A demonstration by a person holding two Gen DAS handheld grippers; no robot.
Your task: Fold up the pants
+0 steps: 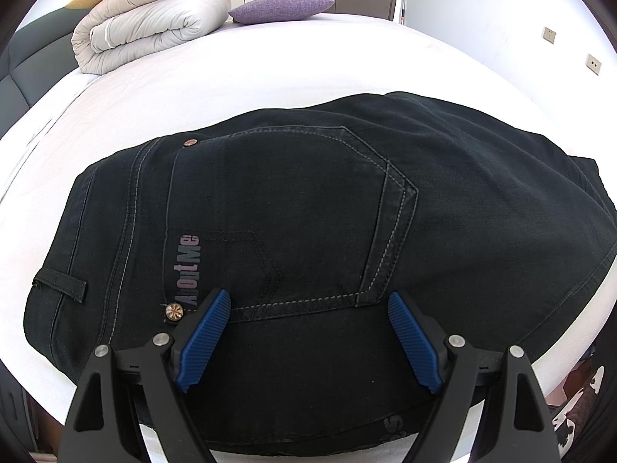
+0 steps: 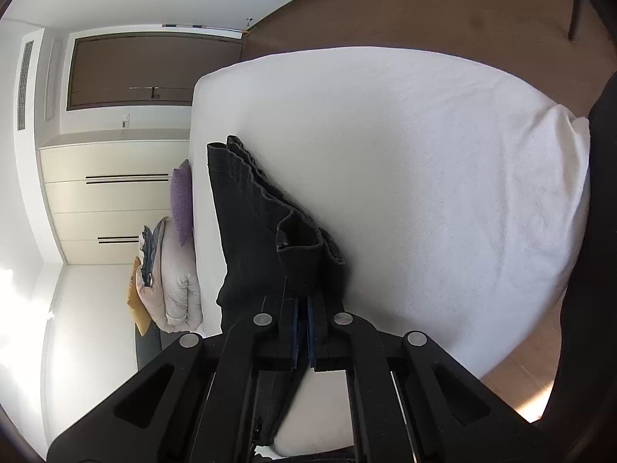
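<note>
White sheet covers the bed (image 1: 270, 73), and on it, near its edge, lie the pants (image 1: 308, 200): black denim, folded over into a thick stack, seat side up. A back pocket (image 1: 293, 208) faces the left camera, outlined in pale double stitching with a pointed bottom edge, a faded printed word running along its opening and a small metal rivet (image 1: 173, 310) at the corner; a belt loop (image 1: 63, 281) sits on the waistband. In the right view the hems (image 2: 297, 247) show as layered, wavy edges, one leg opening gaping. The left gripper (image 1: 308, 301) hangs over the pocket seam with its blue pads (image 1: 204, 339) spread wide, gripping nothing. The right gripper (image 2: 304, 308) has its pads pressed together, pinching cloth just below the hems.
</note>
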